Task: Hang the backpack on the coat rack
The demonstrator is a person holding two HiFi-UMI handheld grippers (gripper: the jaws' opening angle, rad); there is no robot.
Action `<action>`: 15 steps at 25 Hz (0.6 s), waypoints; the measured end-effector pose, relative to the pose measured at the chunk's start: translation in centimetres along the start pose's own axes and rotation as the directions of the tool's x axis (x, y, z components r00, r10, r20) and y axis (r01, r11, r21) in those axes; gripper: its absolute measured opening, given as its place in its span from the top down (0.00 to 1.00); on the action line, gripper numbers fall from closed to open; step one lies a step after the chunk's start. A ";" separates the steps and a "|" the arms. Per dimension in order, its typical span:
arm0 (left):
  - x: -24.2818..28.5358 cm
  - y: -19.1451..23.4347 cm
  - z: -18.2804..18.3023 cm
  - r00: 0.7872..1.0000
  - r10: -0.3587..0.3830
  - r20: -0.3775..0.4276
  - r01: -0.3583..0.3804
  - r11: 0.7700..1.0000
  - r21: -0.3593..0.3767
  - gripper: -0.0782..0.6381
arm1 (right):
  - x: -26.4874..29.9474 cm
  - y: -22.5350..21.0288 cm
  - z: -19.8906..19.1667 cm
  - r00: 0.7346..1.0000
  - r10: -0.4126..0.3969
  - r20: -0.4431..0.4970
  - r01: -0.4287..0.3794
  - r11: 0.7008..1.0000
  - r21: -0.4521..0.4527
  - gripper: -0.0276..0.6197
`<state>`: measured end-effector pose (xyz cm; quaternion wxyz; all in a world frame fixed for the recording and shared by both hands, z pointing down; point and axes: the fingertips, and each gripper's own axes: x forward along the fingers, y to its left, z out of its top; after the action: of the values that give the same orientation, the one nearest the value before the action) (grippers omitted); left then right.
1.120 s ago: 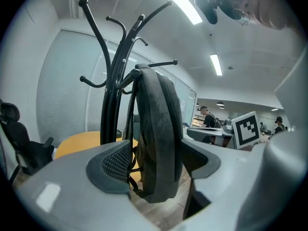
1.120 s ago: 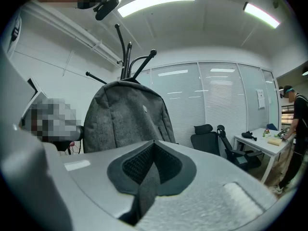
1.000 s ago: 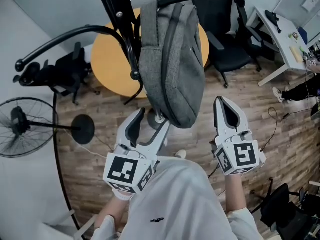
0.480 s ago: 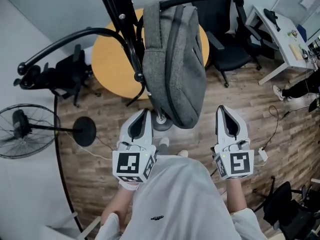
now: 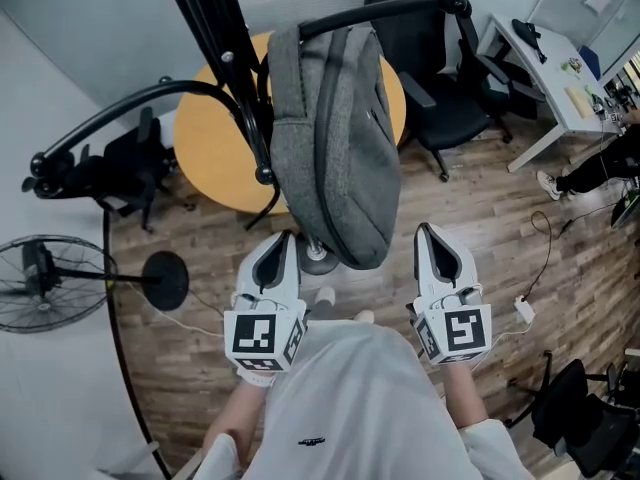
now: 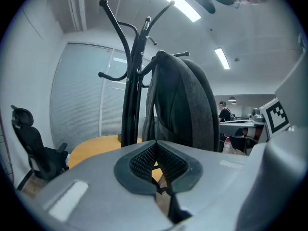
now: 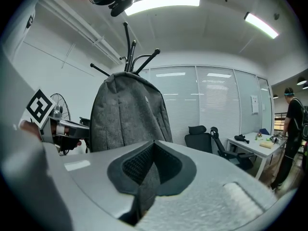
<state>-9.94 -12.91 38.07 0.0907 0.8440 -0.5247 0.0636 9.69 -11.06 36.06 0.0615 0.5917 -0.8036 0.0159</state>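
So, biggest thing first: a wood-plank floor (image 5: 520,218) with a round yellowish table (image 5: 215,153) on it. Right in front of the table stands the black coat rack (image 5: 215,43), curved arms going off every which way. The grey backpack (image 5: 335,158) is up on the rack, hanging off one of those arms and dangling straight down beside the pole. There's a black office chair (image 5: 440,98) behind it, a white desk (image 5: 545,78) off to the right and a floor fan (image 5: 45,283) on the left.

Then the small stuff: the left gripper (image 5: 280,240) and the right gripper (image 5: 430,236) sit low, one on each side of the bag's bottom end, neither touching it. Both have their jaws pressed together with nothing pinched between them.
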 end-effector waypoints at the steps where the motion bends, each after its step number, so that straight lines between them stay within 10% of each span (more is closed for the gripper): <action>1: 0.0 0.0 0.1 1.000 -0.003 0.004 0.003 1.000 -0.004 0.87 | 0.0 -0.1 0.1 1.000 -0.004 0.003 0.004 1.000 0.002 0.95; 15: 0.0 -0.1 0.0 1.000 -0.003 0.000 0.003 0.999 -0.033 0.87 | 0.2 -0.2 -0.2 1.000 -0.009 -0.009 0.009 1.000 -0.002 0.96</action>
<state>-9.85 -12.90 38.10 0.1045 0.8432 -0.5245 0.0547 9.90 -11.26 36.31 0.0659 0.5953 -0.8006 0.0174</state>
